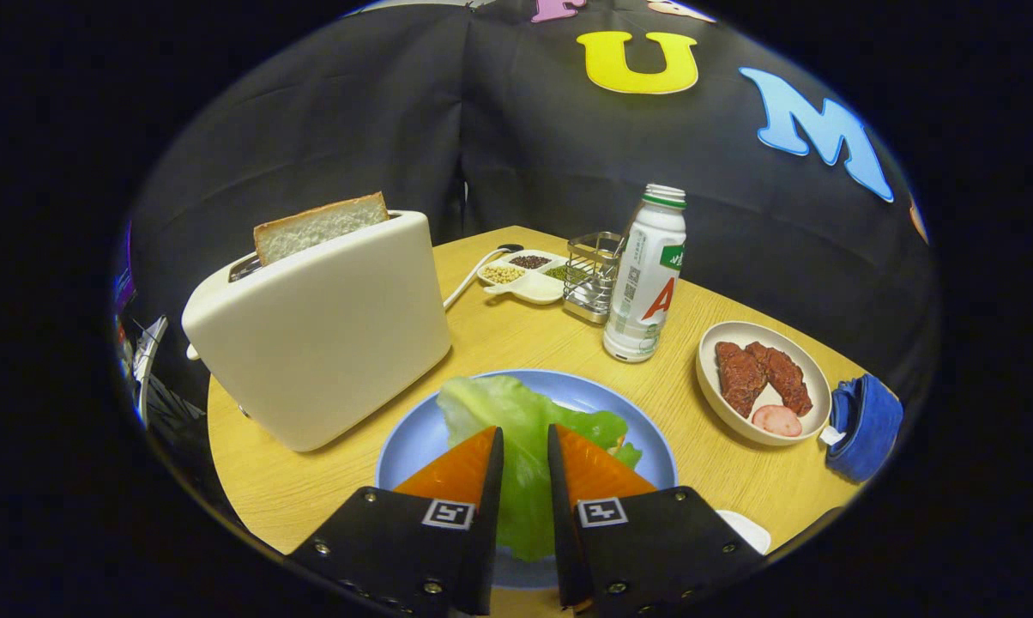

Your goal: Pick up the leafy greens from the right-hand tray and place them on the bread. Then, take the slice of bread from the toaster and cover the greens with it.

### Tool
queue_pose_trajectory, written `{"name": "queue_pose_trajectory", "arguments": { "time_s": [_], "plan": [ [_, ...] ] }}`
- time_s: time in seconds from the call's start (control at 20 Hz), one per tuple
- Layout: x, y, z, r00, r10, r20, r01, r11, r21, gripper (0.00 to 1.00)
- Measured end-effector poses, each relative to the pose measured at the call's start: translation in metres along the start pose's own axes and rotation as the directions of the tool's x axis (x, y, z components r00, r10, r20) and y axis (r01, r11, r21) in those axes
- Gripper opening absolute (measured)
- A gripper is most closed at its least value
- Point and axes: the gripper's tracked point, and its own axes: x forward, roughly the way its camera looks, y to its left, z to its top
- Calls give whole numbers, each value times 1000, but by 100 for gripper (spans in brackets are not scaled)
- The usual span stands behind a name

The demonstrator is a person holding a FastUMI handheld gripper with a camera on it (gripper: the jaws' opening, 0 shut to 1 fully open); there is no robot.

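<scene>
A pale green lettuce leaf (516, 421) lies spread over the blue plate (409, 446), and a fold of it runs up between my two orange fingers. My gripper (525, 433) stands nearly closed, with both fingers pressing on that fold. A small tan edge of bread (626, 448) peeks out under the leaf beside the right finger; the leaf hides the rest of it. Beyond the plate and left of the fingers stands the cream toaster (328, 335), with a slice of bread (319, 225) sticking up out of its slot.
A white bottle (647, 283) stands just beyond the plate, with a wire rack (594, 275) and a divided dish of beans (525, 275) behind it. A bowl of meat slices (761, 382) and a blue cloth (864, 425) lie to the right.
</scene>
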Motion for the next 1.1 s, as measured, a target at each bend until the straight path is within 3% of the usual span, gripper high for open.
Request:
{"name": "queue_pose_trajectory", "arguments": {
  "time_s": [0.05,0.35,0.75,1.1],
  "plan": [
    [-3,-3,4,1000,-22,20,22,1000,-7,38],
    [-44,7,39,969,-113,220,105,993,50,38],
    [-79,76,70,901,-129,414,95,990,102,38],
    [-74,154,104,875,-75,478,38,995,87,38]
  ]
}}
